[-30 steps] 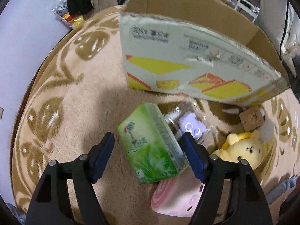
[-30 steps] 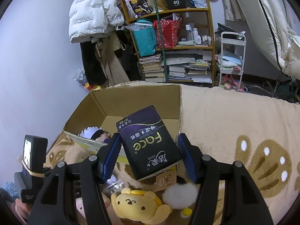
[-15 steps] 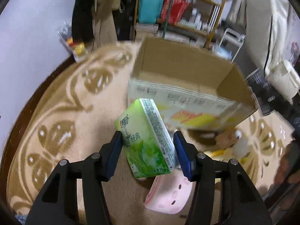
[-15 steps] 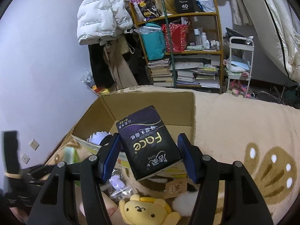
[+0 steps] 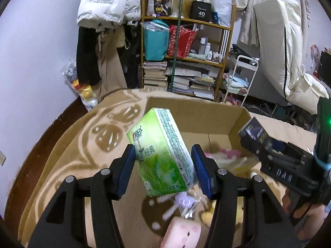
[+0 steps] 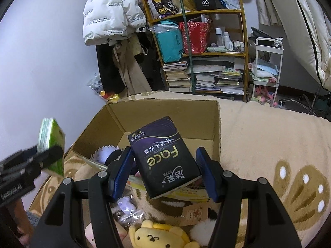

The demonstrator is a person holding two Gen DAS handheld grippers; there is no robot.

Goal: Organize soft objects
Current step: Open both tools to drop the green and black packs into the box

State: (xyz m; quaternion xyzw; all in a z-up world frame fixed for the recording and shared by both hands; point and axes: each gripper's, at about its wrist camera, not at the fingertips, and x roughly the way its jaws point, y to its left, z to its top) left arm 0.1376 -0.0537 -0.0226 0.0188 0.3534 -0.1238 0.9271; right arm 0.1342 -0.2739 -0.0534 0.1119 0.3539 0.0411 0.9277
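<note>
At the left, the green pack (image 5: 163,153) is held aloft in the left gripper (image 5: 163,166), pressed between the two blue pads (image 5: 129,165), which have just been closing on it; it is tilted and clamped only across its lower half, with the upper end leaning toward the box (image 5: 238,122). Because soft tissue yields under the pads, the pack could be squeezed thinner and slip downward, landing on the blanket (image 5: 68,161) short of the near wall of the box. Below it, a pink toy (image 5: 182,233) and a small bagged purple toy (image 5: 184,200) are seen lying on the blanket, and these could be knocked aside if the pack is dropped. To the right, the dark pack (image 6: 163,157) is gripped in the right gripper (image 6: 164,171), also tilted, over the near edge of the box, in which a white-haired doll (image 6: 107,153) is already lying. Since both packs are aimed at the same opening and the two grippers are near each other, a collision could be caused if both are brought in together, and either pack could be jarred loose. The yellow plush (image 6: 157,235) is left outside the box, below the right gripper.
</note>
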